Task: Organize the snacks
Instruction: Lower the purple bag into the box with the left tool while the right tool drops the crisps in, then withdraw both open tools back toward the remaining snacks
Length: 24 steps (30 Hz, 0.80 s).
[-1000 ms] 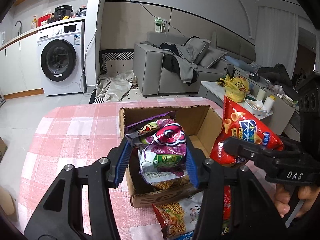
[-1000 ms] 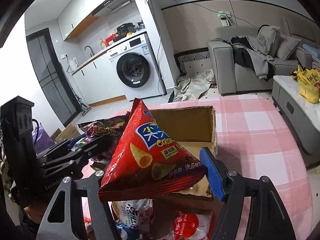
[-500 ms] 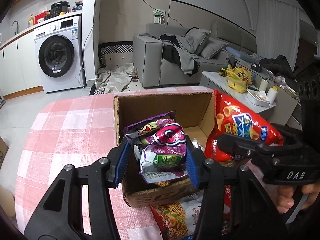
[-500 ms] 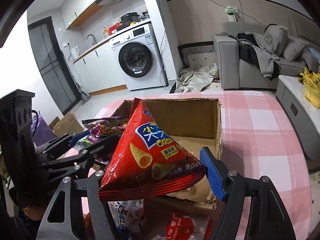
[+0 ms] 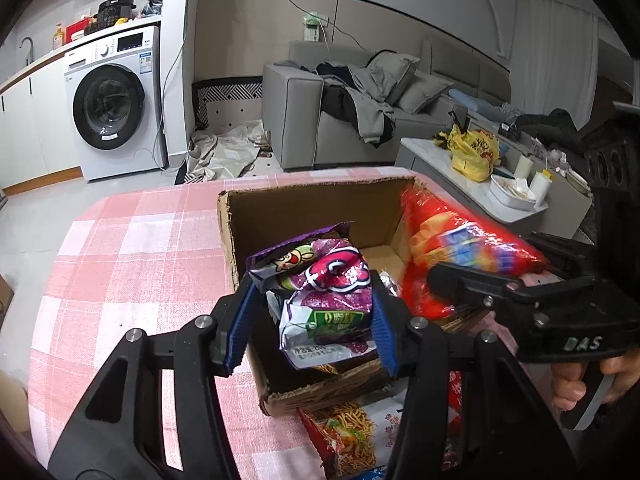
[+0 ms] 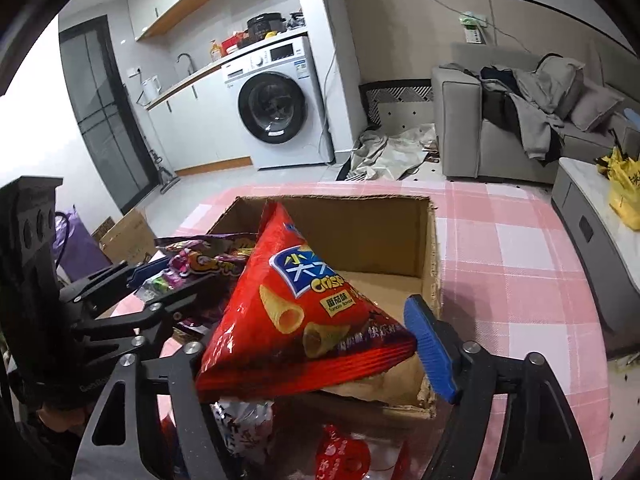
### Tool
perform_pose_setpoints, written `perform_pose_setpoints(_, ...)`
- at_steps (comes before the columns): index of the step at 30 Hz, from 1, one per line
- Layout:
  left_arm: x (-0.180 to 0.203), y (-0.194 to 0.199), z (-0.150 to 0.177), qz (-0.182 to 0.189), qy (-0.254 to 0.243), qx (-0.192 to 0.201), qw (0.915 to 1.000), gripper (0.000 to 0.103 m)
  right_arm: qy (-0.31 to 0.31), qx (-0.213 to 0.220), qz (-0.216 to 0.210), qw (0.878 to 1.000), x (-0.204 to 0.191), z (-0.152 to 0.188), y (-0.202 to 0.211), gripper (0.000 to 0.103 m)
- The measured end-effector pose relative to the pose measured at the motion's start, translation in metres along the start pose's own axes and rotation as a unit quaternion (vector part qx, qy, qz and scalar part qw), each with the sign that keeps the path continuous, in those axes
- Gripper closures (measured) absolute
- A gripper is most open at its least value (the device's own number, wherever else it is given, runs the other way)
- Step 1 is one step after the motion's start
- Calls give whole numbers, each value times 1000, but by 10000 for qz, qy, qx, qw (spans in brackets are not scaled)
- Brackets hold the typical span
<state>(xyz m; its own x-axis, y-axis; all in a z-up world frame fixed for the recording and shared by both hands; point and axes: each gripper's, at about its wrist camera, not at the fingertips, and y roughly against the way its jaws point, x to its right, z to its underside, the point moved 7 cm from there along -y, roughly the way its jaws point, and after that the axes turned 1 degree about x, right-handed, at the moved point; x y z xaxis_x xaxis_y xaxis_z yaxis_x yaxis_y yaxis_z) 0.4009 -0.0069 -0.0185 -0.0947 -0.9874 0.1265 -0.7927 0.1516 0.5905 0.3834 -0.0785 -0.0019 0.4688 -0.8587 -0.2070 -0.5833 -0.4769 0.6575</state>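
Left wrist view: left gripper [image 5: 310,322] over the near half of the cardboard box [image 5: 320,216], jaws opening, purple snack bag [image 5: 324,300] between the blue pads. Right pad against the foil; left pad now clear of it, where half a second ago both pads pinched the bag. Bag hanging just inside the box mouth, above its near wall. At three o'clock, red crisp bag [image 5: 452,248] blurred, leaning over the box's right wall, right gripper's black frame across it. At six o'clock, noodle packet [image 5: 352,436] on the pink checked tablecloth [image 5: 132,256], outside the box.

Right wrist view: right gripper [image 6: 316,354] wider than half a second ago, jaws opening, red crisp bag [image 6: 296,316] between them. Right pad just touching the bag's lower corner; left pad hidden behind the bag, so grip on that side not to be told. Bag above the box's near wall, tip toward twelve o'clock. Purple bag at nine o'clock.

Judged: both releases begun, two snacks about to drop into the box; packets at six o'clock left to gather.
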Motion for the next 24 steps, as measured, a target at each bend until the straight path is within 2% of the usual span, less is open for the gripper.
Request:
perform_pose_setpoints(2,1,5,0,87,25,21,10000,43,-39,99,-44,9999,0,0,8,15)
perform_pose_setpoints(4,1,14,0,134,41,62,9999,28,-78,193,-80,9998,1,1,18,9)
perform_pose_setpoints(5,1,21,0,66,37,91,9999,16,-85,231,-51,9997,1,2,23,6)
perform_pose_setpoints(7,0,33,1,-13,9,188,9998,11,-108,329,10,9994,3,5,35,1)
perform_pose_setpoints(9,0,46,3,-9,23,216,9998,1,-151,372,45,9992,5,11,46,1)
perform_pose_setpoints(17,-10,98,28,-169,102,297,9994,1,-259,297,96,9992,7,44,73,0)
perform_pose_setpoints(24,-15,139,55,-322,99,352,9988,1,-242,337,149,9990,2,55,93,0)
